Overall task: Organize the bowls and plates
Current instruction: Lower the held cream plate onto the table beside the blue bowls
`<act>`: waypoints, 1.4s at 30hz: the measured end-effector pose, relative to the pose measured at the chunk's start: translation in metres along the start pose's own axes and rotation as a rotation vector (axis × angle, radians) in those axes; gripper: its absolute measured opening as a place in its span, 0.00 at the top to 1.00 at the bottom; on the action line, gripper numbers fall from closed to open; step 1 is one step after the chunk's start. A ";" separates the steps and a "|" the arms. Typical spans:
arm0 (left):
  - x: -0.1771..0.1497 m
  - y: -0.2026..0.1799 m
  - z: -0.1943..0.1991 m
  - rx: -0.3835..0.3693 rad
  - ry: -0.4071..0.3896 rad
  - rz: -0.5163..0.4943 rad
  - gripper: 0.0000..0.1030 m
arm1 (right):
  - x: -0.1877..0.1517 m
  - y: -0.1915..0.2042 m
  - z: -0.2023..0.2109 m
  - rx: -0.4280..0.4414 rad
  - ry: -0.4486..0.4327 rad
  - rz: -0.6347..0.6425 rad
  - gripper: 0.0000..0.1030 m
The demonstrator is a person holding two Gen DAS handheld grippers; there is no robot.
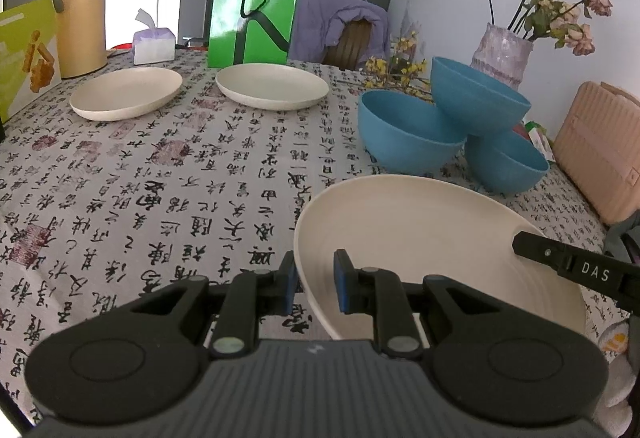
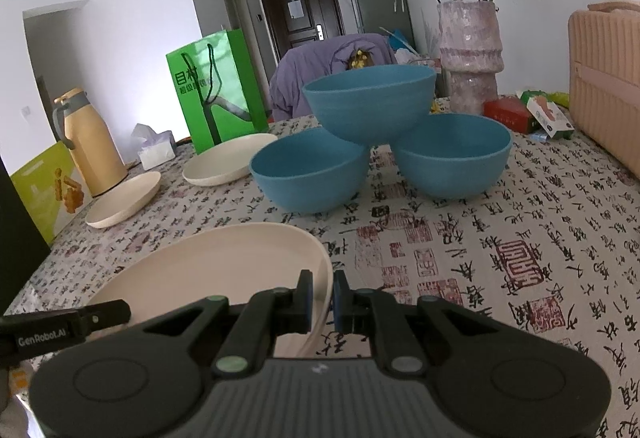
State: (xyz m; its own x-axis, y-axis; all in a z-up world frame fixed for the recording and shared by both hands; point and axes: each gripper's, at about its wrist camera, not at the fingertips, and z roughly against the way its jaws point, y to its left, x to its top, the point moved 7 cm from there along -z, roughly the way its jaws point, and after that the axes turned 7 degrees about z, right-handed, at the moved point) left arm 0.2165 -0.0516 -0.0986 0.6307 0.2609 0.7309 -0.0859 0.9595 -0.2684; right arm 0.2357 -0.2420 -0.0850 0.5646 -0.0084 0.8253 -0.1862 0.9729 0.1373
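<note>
A cream plate [image 1: 420, 234] [image 2: 224, 262] hangs low over the patterned tablecloth, held by its two opposite edges. My left gripper [image 1: 316, 280] is shut on the plate's left rim. My right gripper [image 2: 322, 298] is shut on its right rim. Each gripper's finger also shows in the other view, the right gripper [image 1: 560, 262] and the left gripper [image 2: 80, 322]. Two more cream plates [image 1: 126, 98] [image 1: 272, 86] lie flat at the far left of the table. Three blue bowls form a pyramid: two on the cloth [image 2: 308, 170] [image 2: 452, 154] and one [image 2: 372, 98] resting on top of them.
A tan thermos jug [image 1: 80, 10], a tissue pack [image 1: 154, 44] and a green paper bag [image 1: 256, 6] stand behind the far plates. A vase of dried roses [image 2: 470, 54] and a pink ribbed case [image 2: 604, 78] sit to the right. A chair draped in purple cloth [image 2: 320, 66] stands beyond the table.
</note>
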 end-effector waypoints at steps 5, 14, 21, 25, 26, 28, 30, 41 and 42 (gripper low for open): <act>-0.005 -0.001 -0.007 0.000 0.016 -0.005 0.81 | -0.006 -0.005 -0.006 -0.006 0.014 0.001 0.90; -0.013 -0.005 -0.019 -0.004 0.042 -0.022 0.81 | -0.016 -0.013 -0.013 -0.023 0.031 0.006 0.90; -0.019 -0.009 -0.026 -0.008 0.062 -0.038 0.81 | -0.023 -0.019 -0.019 -0.045 0.047 0.011 0.90; -0.023 -0.010 -0.031 -0.007 0.073 -0.045 0.81 | -0.027 -0.021 -0.022 -0.050 0.055 0.014 0.90; -0.024 -0.010 -0.031 -0.008 0.076 -0.046 0.81 | -0.028 -0.021 -0.022 -0.054 0.058 0.016 0.90; -0.026 -0.011 -0.032 -0.007 0.077 -0.054 0.81 | -0.030 -0.022 -0.022 -0.059 0.058 0.024 0.90; -0.028 -0.013 -0.032 -0.006 0.076 -0.061 0.81 | -0.031 -0.023 -0.022 -0.062 0.059 0.027 0.90; -0.036 -0.016 -0.037 0.000 0.093 -0.079 0.81 | -0.036 -0.030 -0.025 -0.059 0.067 0.019 0.89; -0.036 -0.016 -0.037 0.002 0.091 -0.082 0.81 | -0.036 -0.030 -0.025 -0.059 0.067 0.019 0.89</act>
State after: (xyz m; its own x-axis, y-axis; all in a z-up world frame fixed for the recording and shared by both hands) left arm 0.2235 -0.0802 -0.1441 0.7033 0.1705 0.6901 -0.0323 0.9775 -0.2085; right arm 0.2407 -0.2647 -0.1327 0.6146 0.0241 0.7884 -0.1513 0.9846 0.0878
